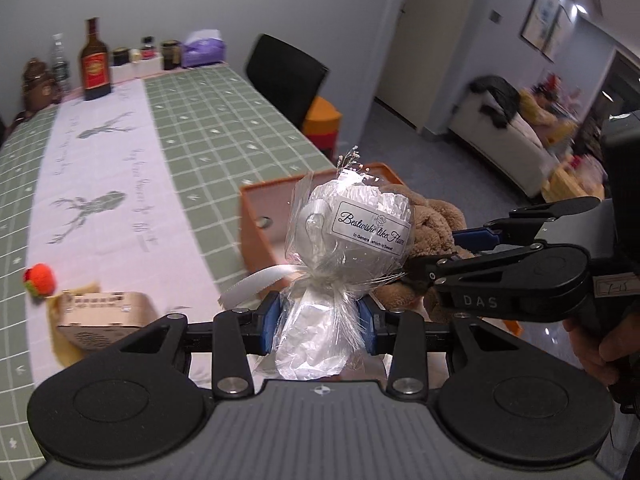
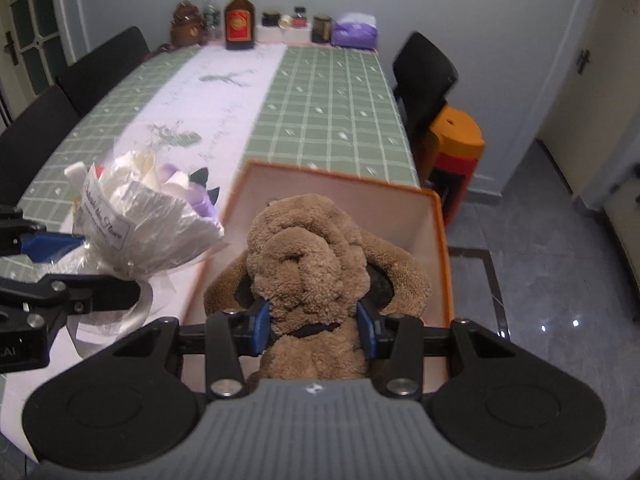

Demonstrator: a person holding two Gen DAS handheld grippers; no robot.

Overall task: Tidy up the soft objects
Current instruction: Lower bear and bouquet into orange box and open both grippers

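Note:
My left gripper (image 1: 319, 317) is shut on the stem of a small bouquet (image 1: 352, 232) wrapped in clear cellophane with a white ribbon and a printed label; it hangs above the table beside an orange box (image 1: 256, 216). The same bouquet (image 2: 148, 220) shows at the left in the right wrist view. My right gripper (image 2: 316, 326) is shut on the neck of a brown plush dog (image 2: 312, 256), held over the open orange box (image 2: 442, 240). In the left wrist view the right gripper (image 1: 434, 258) comes in from the right with the plush dog (image 1: 434, 220) behind the bouquet.
The long table (image 2: 328, 120) has a green checked cloth with a white deer runner. Bottles, jars and a purple packet (image 2: 356, 32) line its far end. A small beige box (image 1: 104, 314) and a red-orange soft ball (image 1: 40, 278) lie near me. Black chairs (image 2: 424, 76) and stacked stools (image 2: 456, 148) stand alongside.

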